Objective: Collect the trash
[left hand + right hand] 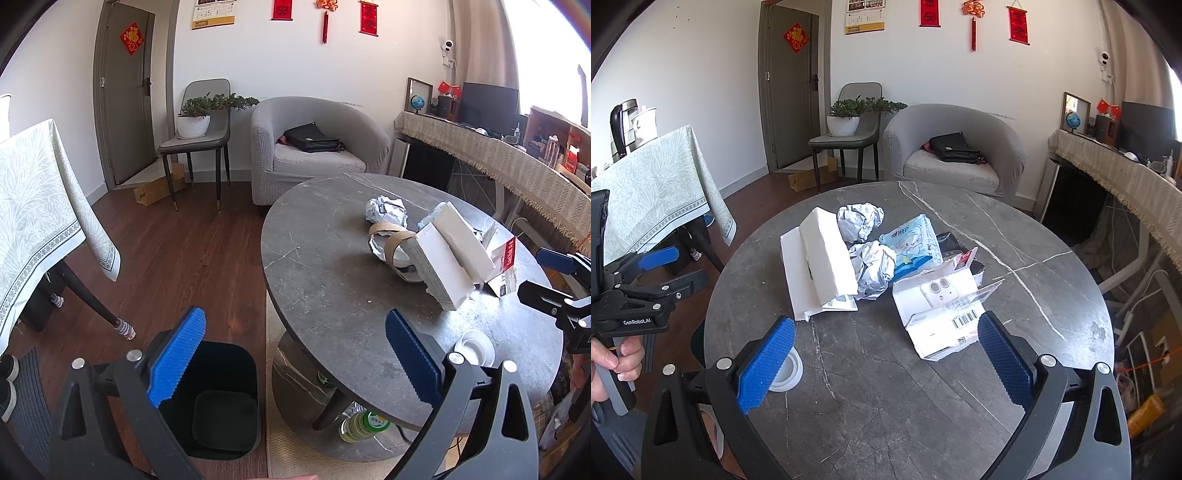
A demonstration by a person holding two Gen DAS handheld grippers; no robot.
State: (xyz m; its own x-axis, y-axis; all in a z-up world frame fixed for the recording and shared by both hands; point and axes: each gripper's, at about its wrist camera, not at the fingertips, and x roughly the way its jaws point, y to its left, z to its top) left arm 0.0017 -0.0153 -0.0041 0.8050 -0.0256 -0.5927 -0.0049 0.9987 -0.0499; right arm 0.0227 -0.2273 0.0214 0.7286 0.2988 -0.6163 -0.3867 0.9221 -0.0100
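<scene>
- Daylight is pouring in from a window [546,55] at the right, blowing out to white glare.
- The round table [923,387] is catching a soft sheen.
- Fisheye distortion is bending walls and the door [788,92]; corners are darkening to black.
- Both pictures are staying sharp.

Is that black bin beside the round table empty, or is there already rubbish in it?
It looks empty. The left wrist view looks down into the black bin and shows only its bare dark bottom, though the left tool hides one corner.
</scene>
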